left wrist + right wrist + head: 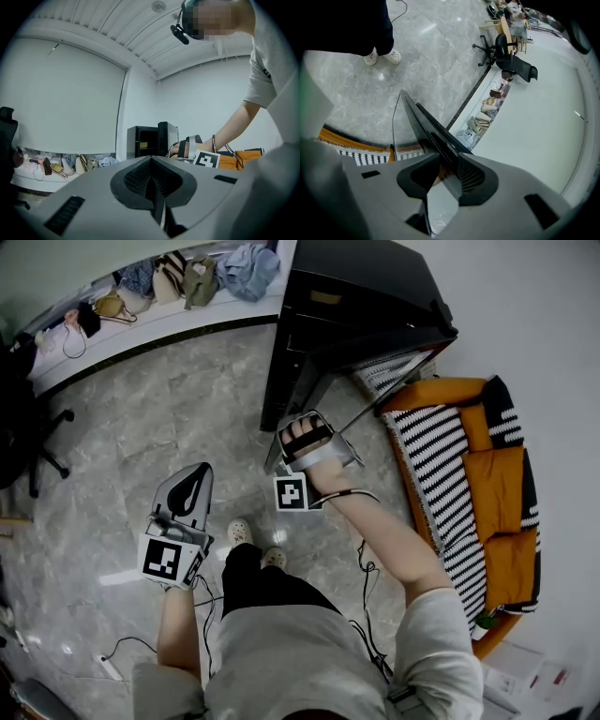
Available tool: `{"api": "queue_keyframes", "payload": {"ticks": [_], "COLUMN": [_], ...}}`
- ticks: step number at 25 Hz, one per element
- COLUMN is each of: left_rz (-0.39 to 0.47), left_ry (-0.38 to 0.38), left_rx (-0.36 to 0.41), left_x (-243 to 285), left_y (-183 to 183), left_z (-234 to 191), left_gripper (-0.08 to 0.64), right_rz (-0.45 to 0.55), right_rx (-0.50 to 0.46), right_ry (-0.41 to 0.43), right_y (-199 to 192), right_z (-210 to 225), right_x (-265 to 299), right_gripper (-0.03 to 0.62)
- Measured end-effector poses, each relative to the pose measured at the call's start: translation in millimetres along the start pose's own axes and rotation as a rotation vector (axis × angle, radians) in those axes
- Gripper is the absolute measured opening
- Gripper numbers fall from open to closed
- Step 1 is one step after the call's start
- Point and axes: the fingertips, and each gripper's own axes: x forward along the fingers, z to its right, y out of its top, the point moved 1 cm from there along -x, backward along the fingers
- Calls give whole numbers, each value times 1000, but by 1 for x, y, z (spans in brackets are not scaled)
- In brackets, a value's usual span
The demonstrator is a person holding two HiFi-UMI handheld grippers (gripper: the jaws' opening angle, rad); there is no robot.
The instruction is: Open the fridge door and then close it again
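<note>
The black fridge stands against the wall with its door swung open. My right gripper is shut on the door's free edge. In the right gripper view the thin dark door runs straight between the pads of that gripper. My left gripper hangs apart at the left, over bare floor. Its pads meet with nothing between them. The left gripper view shows the fridge, its open door and the right gripper on it.
An orange sofa with a striped blanket lies right of the fridge, close behind the open door. A low ledge with bags and clothes runs along the far wall. An office chair stands at left. Cables trail on the marble floor.
</note>
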Motion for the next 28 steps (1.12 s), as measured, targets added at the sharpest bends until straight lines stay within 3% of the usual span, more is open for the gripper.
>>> {"api": "queue_keyframes", "payload": {"ticks": [13, 28], "left_rz": [-18, -30], "left_ry": [34, 19], "left_rx": [-7, -21], "left_x": [7, 36], "left_y": [-8, -12], "left_z": [-42, -85], "left_gripper": [14, 14], "right_rz": [3, -22], "right_rx": [32, 86], "right_ry": [4, 30], "right_y": [3, -3], "right_z": [30, 60], "right_x": [43, 97], "right_gripper": [120, 118]}}
